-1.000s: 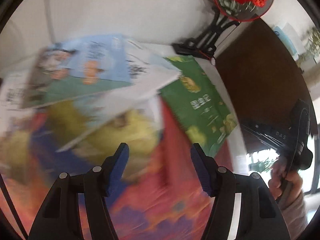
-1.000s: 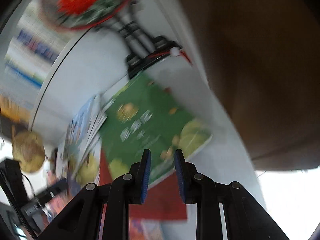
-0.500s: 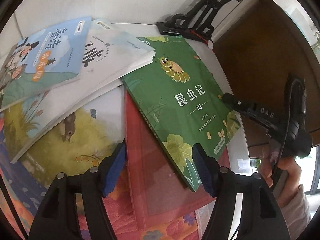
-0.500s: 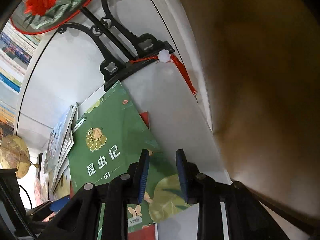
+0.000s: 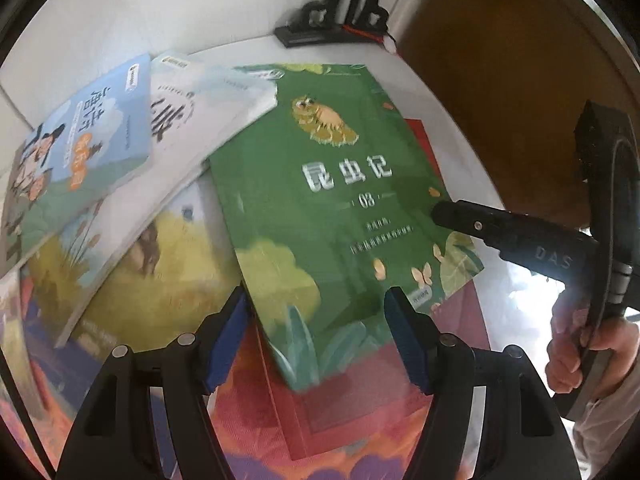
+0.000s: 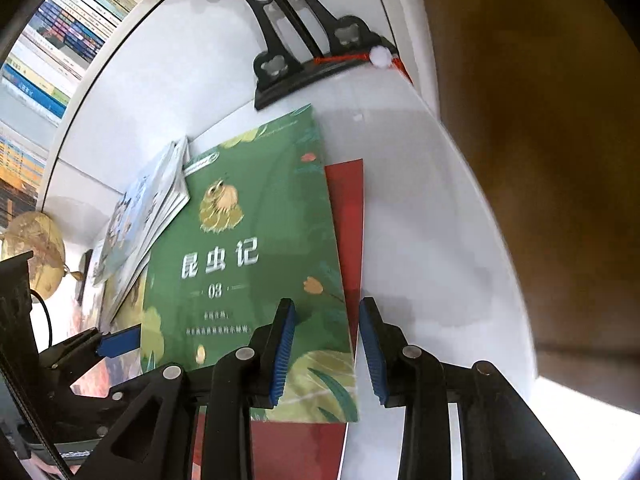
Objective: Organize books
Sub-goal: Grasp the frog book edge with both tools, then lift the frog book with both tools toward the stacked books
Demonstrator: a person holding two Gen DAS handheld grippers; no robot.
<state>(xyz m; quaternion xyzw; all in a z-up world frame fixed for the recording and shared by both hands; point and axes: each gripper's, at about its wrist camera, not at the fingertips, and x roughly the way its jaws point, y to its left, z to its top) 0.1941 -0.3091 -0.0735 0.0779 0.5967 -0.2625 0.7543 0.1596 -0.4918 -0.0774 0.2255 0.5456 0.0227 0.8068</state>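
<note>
A green book with an insect on its cover lies on top of a red book on the white shelf. My left gripper hovers open over the green book's near end, pads clear of it. In the right wrist view the green book and the red book lie below my right gripper. Its jaws are opening, with the green book's right edge showing between them and no pad pressing. Its black finger reaches over the book's right side.
A blue book, a white book and a yellow book overlap at the left. A black fan stand stands at the back, a brown panel at the right. A globe and shelved books are far left.
Both grippers have come down closer to the green book, which now fills the middle of both views. The right jaws have widened. The left jaws stay about as wide.
</note>
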